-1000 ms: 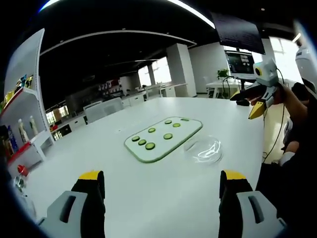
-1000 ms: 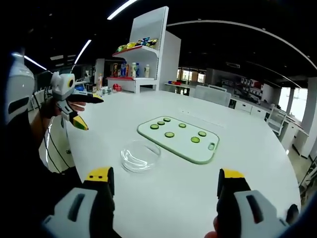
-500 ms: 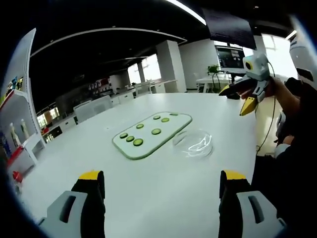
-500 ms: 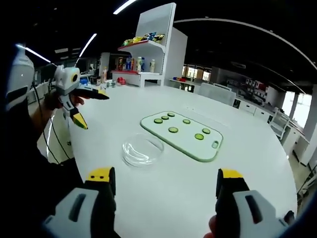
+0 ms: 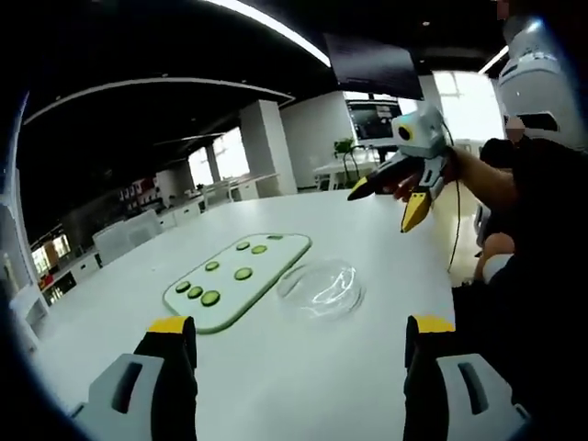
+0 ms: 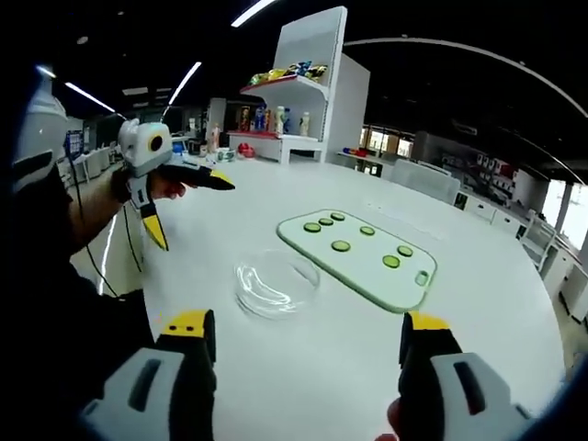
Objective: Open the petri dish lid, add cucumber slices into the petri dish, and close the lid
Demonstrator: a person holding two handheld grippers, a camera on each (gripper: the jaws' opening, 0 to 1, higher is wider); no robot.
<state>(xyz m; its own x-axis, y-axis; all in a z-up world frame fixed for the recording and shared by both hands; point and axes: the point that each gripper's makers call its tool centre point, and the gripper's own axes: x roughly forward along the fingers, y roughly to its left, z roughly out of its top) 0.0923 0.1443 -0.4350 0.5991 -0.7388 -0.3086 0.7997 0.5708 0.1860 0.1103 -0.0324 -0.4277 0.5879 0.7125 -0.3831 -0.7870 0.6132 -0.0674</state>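
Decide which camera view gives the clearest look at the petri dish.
The right gripper view: the petri dish sits near centre there, closer, its clear rim and lid distinct. The left gripper view shows the dish smaller, glare blurring its outline beside the cutting board.

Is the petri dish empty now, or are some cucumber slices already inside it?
Empty. The clear petri dish shows only white table through it; all cucumber slices lie on the cutting board beside it.

The lidded petri dish (image 6: 277, 284) sits beside the cutting board (image 6: 360, 260) of cucumber slices (image 6: 341, 245), both grippers wide apart above the table (image 6: 303, 367).

Closed petri dish (image 5: 321, 288) beside cucumber slices (image 5: 219, 277)
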